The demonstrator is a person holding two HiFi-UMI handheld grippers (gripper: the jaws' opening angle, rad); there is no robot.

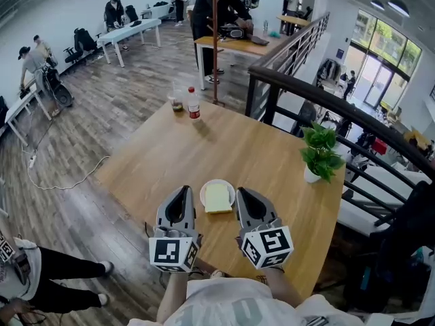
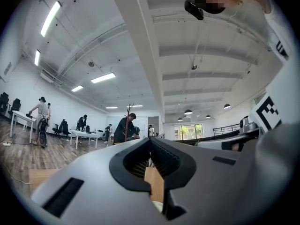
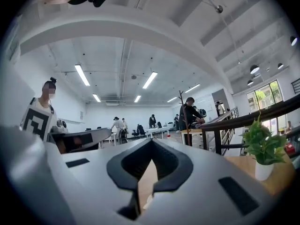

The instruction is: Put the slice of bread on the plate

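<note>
A pale yellow slice of bread (image 1: pixel 218 198) lies flat on a small white plate (image 1: pixel 205 191) near the front edge of the wooden table (image 1: pixel 204 148). My left gripper (image 1: pixel 183 190) hangs just left of the plate, and my right gripper (image 1: pixel 242 191) just right of it. Both are lifted above the table and point away from me. In the left gripper view the left gripper (image 2: pixel 150 139) has its jaws together with nothing between them. The right gripper (image 3: pixel 151 139) is likewise shut and empty in the right gripper view. Neither touches the bread or the plate.
A red-capped bottle (image 1: pixel 194 104) and a small jar (image 1: pixel 177 104) stand at the table's far edge. A potted plant (image 1: pixel 319 153) sits at the right edge, beside a dark railing (image 1: pixel 326 100). People work at other tables further back.
</note>
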